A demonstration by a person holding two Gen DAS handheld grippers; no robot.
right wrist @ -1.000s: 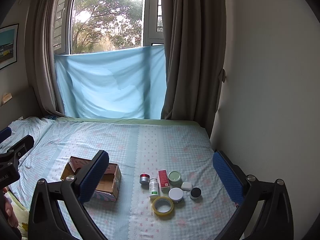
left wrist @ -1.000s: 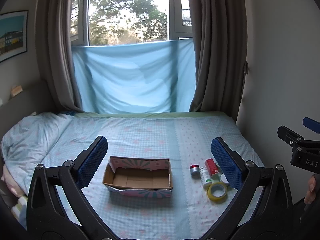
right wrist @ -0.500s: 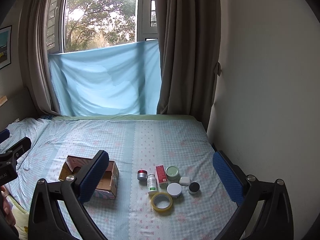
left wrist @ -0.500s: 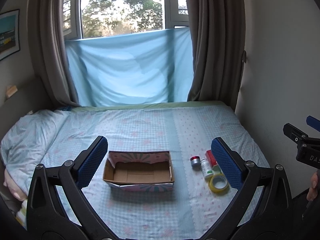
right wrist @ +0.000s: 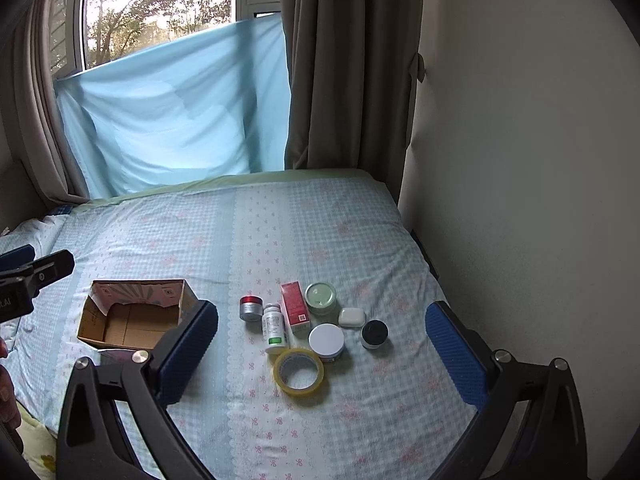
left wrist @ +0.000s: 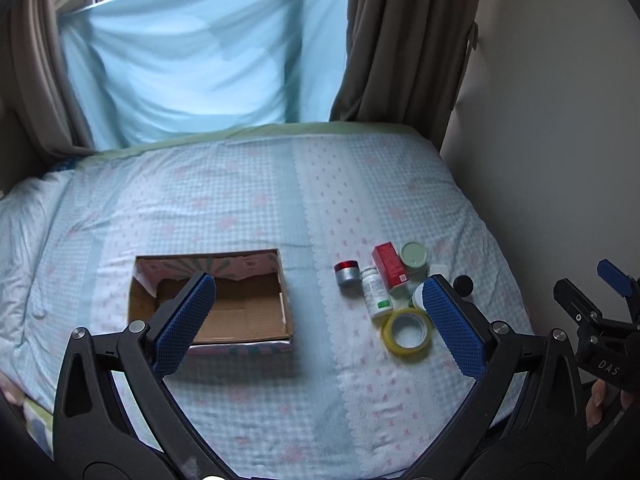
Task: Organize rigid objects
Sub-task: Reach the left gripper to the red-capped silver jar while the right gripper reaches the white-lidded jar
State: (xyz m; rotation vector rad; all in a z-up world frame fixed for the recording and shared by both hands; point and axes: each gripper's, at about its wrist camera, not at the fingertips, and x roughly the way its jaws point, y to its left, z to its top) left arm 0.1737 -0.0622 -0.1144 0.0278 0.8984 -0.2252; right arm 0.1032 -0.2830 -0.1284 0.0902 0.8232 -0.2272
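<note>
Here, the bed (right wrist: pixel 320 232), covered in a pale blue checked sheet, is filling the middle of both views, with a light blue cloth (right wrist: pixel 172 108) hanging across the window at the upper left of the right wrist frame. The open cardboard box (left wrist: pixel 208 300) is sitting left of centre in the left wrist view, its hollow holding nothing. The left gripper (left wrist: pixel 316 322) is hovering above the sheet with its blue pads spread wide, gripping nothing; the right gripper (right wrist: pixel 320 354) is likewise gaping wide and carrying nothing over the lower centre of its frame. Right of the box, well apart from it, the small items are lying clustered together: the yellow tape roll (right wrist: pixel 298 372) nearest the bottom, the white-lidded jar (right wrist: pixel 326 341) just beside it, the red carton (right wrist: pixel 295 307) lying flat, the green-lidded jar (right wrist: pixel 321 297) touching the carton's right side, the white pill bottle (right wrist: pixel 274 328) on its side, the silver jar with a red top (right wrist: pixel 251 308) at the cluster's left, the black-lidded jar (right wrist: pixel 374 334) at the right, and the small white case (right wrist: pixel 352 317).
</note>
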